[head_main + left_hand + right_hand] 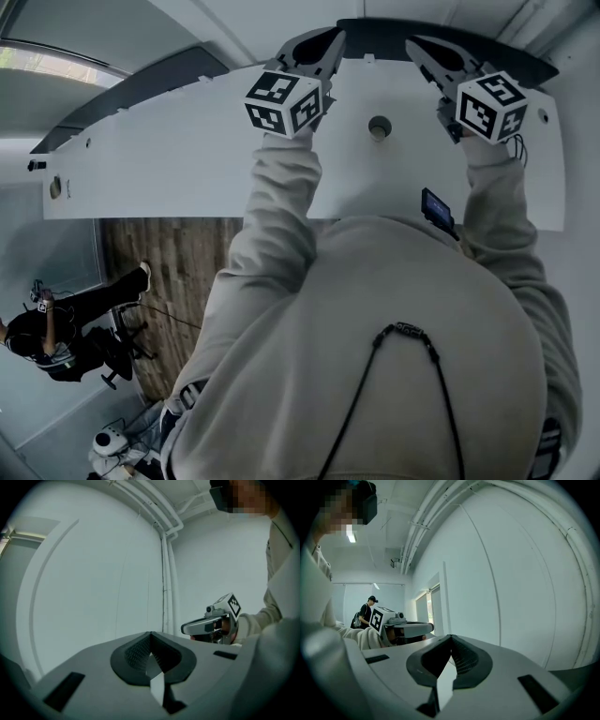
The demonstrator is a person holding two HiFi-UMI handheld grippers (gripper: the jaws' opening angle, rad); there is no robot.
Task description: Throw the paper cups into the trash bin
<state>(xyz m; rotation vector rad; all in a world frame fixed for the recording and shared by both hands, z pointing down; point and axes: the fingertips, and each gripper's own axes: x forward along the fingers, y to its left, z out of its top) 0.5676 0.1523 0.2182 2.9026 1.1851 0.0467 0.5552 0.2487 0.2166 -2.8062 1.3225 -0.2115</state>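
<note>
- Left hand-held gripper (pixel 150 635): jaws closed together, tips meeting, nothing between them.
- Right hand-held gripper (pixel 450 637): same, jaws pinched together, empty.
- Both are held out roughly level, side by side but apart, above the far part of the white surface (pixel 187 159).
- The marker cubes face up toward the head camera: left cube (pixel 286 101), right cube (pixel 492 105).
- A round cable hole (pixel 379 127) in the surface shows between the two grippers in the head view.
- The person holding them wears a grey hoodie (pixel 375 337), both arms stretched forward. A small dark device with a lit screen (pixel 437 210) sits just beside the right sleeve.
- Ahead of the jaws there is a plain white wall (pixel 93 583), with pipes (pixel 166 564) running up it to the ceiling.
- Paper cups and trash bin: can't tell where they are, as no view shows them.
- A wood-look floor (pixel 178 272) lies on the near side of the surface. A second person (pixel 56 333) in dark clothes is down there, well apart from the grippers.
</note>
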